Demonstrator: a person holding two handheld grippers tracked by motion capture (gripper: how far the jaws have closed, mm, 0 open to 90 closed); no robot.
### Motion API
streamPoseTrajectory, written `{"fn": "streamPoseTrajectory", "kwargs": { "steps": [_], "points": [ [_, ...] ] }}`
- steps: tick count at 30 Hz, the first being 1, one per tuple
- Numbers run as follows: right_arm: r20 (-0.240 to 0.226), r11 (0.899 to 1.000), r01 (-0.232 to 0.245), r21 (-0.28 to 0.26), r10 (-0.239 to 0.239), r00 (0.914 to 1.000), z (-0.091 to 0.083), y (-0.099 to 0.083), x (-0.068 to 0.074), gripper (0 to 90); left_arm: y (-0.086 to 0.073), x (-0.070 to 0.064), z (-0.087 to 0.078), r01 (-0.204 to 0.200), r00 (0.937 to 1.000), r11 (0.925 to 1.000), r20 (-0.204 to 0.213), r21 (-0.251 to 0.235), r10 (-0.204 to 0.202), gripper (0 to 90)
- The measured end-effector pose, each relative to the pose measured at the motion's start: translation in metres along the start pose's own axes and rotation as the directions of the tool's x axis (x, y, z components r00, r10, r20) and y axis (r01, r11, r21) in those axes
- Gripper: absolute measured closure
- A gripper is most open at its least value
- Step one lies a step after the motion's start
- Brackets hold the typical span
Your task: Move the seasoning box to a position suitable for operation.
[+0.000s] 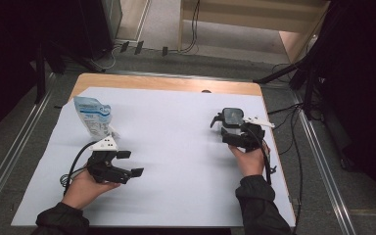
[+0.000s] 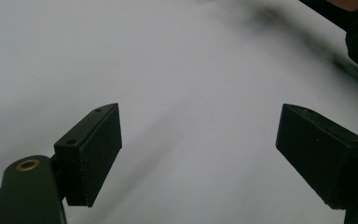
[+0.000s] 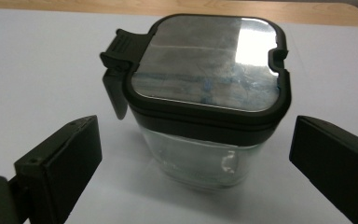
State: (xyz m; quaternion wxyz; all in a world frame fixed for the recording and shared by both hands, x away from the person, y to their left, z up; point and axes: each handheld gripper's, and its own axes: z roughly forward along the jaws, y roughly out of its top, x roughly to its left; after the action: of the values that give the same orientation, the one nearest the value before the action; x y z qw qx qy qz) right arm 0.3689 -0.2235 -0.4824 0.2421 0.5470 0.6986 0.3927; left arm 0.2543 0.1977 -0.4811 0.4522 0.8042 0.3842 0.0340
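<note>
A clear container [image 3: 205, 107] with a black rim, a shiny flat lid and a side latch stands upright on the white sheet at the right [image 1: 232, 117]. My right gripper [image 3: 193, 158] is open, its two jaws either side of the container's near face without touching it; it appears just behind the jar in the high view [image 1: 242, 134]. A blue and white pouch [image 1: 93, 116] stands at the left rear of the sheet. My left gripper [image 1: 129, 164] is open in front of the pouch, pointing right, with bare white sheet between its jaws [image 2: 198, 154].
A white sheet [image 1: 176, 147] covers most of the wooden table [image 1: 166, 84]. Cables trail off the right edge and lie on the floor behind. Dark stands flank the table on both sides.
</note>
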Motion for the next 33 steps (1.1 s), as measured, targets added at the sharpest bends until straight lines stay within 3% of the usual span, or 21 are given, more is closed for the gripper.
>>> {"fn": "streamPoseTrajectory", "kwargs": {
  "steps": [5,13,18,27,30,33],
  "points": [
    [0.004,1.0,-0.016,0.023,0.016,0.9999,0.015,0.0,0.0,4.2,-0.002,0.001,-0.001,0.006,1.0,1.0,-0.002,-0.003,-0.006,15.9],
    [0.035,0.999,-0.033,0.011,0.032,0.9989,0.034,0.003,-0.002,8.9,-0.005,0.001,-0.001,0.019,0.9998,0.9998,-0.01,0.004,-0.019,16.9],
    [0.025,0.998,-0.06,0.012,0.059,0.9979,0.043,0.001,-0.005,8.9,-0.006,0.001,0.0,0.016,0.9998,0.9998,-0.009,0.007,-0.016,17.2],
    [0.028,0.999,-0.039,0.009,0.038,0.9989,0.046,0.001,-0.005,9.8,-0.005,0.001,0.002,0.025,0.9997,0.9997,-0.005,0.008,-0.025,17.7],
    [0.036,1.0,-0.008,-0.006,0.008,0.9993,0.042,0.002,-0.004,14.4,-0.004,0.001,0.003,0.03,0.9995,0.9995,0.001,0.004,-0.03,18.0],
    [0.014,1.0,-0.012,-0.013,0.013,0.9998,0.04,0.003,-0.005,15.2,-0.004,0.002,0.004,0.029,0.9996,0.9995,0.002,0.012,-0.029,18.1]
  ]
}}
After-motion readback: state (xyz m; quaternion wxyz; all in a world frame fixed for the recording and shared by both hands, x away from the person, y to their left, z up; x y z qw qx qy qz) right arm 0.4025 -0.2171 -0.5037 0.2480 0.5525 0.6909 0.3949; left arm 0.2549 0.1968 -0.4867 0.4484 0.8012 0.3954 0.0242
